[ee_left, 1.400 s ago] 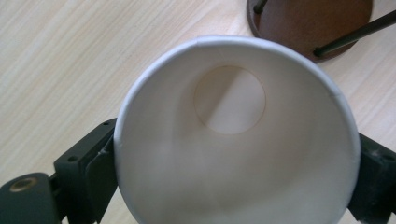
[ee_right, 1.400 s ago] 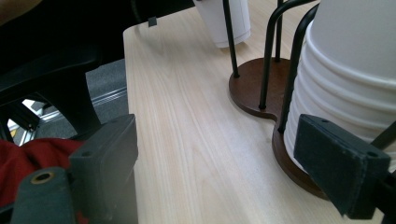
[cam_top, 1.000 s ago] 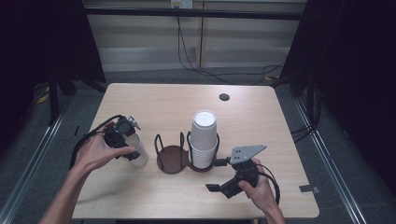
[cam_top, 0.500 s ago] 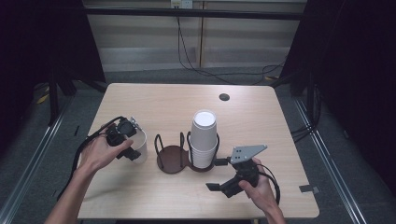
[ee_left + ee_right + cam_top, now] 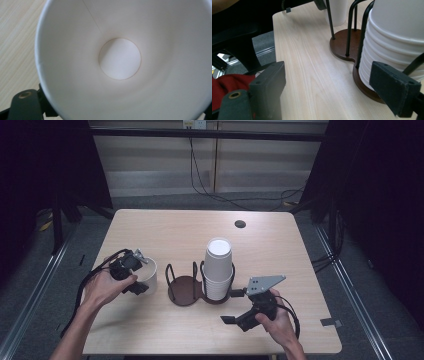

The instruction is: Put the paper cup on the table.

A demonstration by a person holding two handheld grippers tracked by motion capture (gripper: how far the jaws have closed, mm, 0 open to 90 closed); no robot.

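Left tongs, just closing, straddle the rim of the upright paper cup, which stands left of the empty holder ring; right tongs gape, farther off.

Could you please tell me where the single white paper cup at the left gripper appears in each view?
High view: single cup left of centre, beside the holder.
Left gripper view: cup seen from above, into its inside.
Right gripper view: top centre, behind the holder.
Shared landmark: holder.
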